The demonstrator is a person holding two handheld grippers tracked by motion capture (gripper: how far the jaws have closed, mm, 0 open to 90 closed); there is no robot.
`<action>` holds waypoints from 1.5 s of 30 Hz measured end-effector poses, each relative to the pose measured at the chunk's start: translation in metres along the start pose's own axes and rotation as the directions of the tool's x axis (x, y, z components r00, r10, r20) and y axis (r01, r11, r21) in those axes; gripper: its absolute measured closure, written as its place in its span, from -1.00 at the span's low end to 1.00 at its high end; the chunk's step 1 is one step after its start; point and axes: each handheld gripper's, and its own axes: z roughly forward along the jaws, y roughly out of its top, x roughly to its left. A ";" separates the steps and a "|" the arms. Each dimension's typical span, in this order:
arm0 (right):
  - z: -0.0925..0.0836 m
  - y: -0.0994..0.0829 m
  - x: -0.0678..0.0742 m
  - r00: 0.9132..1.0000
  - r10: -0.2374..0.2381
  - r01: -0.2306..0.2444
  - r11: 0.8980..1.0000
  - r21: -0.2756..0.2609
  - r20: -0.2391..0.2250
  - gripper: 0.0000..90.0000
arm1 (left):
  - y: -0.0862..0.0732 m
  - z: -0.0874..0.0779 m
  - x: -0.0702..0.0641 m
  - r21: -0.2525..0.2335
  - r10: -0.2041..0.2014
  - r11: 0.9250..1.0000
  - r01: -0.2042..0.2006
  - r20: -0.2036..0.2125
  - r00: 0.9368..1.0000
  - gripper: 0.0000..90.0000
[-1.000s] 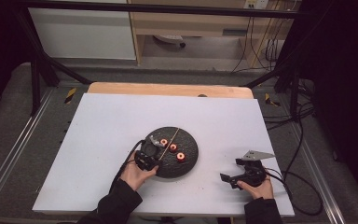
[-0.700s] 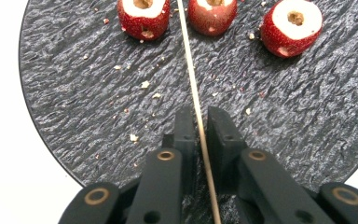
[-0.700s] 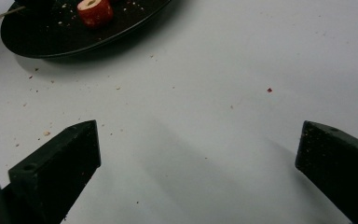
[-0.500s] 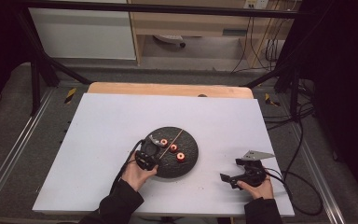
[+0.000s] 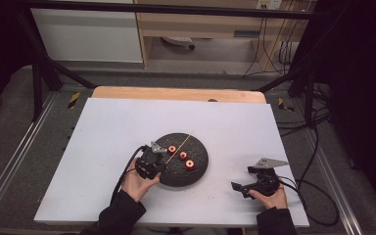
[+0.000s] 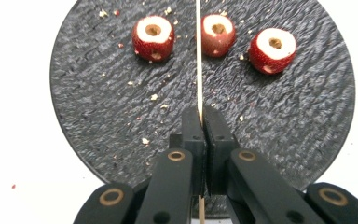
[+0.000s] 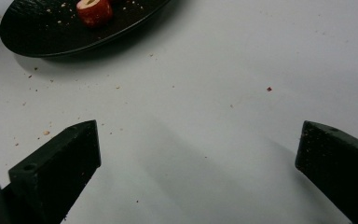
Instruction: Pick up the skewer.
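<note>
Left claw [image 6: 200, 116] is pressed together on a thin, straight wooden skewer [image 6: 198, 56], its matte black jaws having just closed around it. The skewer runs forward over a round black plate [image 6: 98, 116] with a rough, rippled, slate-like surface, passing between two of the three cored fruit pieces. These pieces [image 6: 153, 38] are red-skinned, stubby and rounded, each with a pale cut top and a central bored hole. Fine crumbs are scattered over the plate. Right claw [image 7: 198, 158] is spread wide, holding nothing, its blunt black jaws low over the smooth white bench [image 5: 107, 127], well apart from the plate
</note>
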 end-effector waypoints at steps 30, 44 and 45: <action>0.002 0.006 0.006 1.000 0.023 -0.023 1.000 -0.001 0.014 -0.99 | -0.057 -0.047 0.041 -0.242 0.055 0.970 -0.028 0.109 0.993 0.96; 0.015 0.034 0.024 0.999 0.006 -0.008 0.999 0.039 0.045 -0.99 | -0.085 -0.056 0.058 -0.276 0.063 0.961 -0.030 0.110 0.992 0.96; 0.015 0.034 0.024 0.999 0.006 -0.008 0.999 0.039 0.045 -0.99 | -0.086 -0.057 0.059 -0.277 0.062 0.960 -0.027 0.119 0.991 0.96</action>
